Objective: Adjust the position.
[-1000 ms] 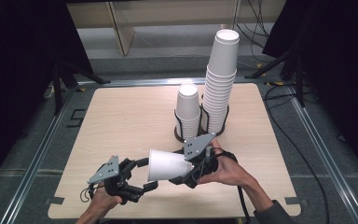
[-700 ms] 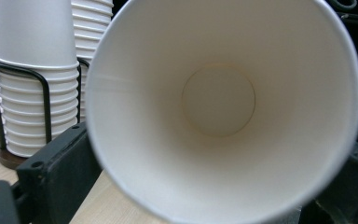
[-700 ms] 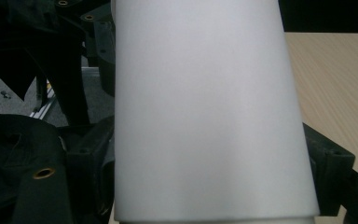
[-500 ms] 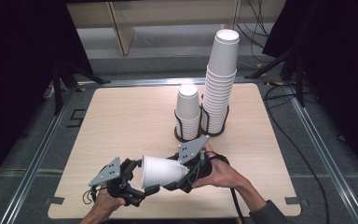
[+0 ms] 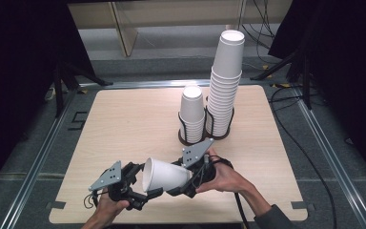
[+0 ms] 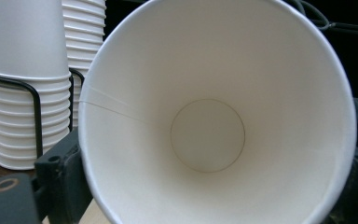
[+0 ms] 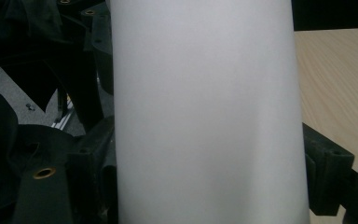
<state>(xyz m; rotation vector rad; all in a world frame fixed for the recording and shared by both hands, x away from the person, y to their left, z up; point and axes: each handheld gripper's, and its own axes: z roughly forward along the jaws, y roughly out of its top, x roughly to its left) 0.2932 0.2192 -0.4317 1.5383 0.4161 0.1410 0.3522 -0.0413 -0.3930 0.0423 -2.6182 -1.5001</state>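
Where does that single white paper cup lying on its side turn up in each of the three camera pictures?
High view: the paper cup lies sideways low in the middle, between the two grippers, mouth toward the picture's left.
Left gripper view: its open mouth faces the camera, bottom disc visible.
Right gripper view: its outer wall stands as a broad white band mid-picture.
Shared landmark: the short cup stack in its wire holder, in the high and left gripper views.

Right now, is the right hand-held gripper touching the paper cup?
Touching. In the right gripper view the paper cup sits between the right hand-held gripper jaws, both flush against its sides, no gap. The high view agrees.
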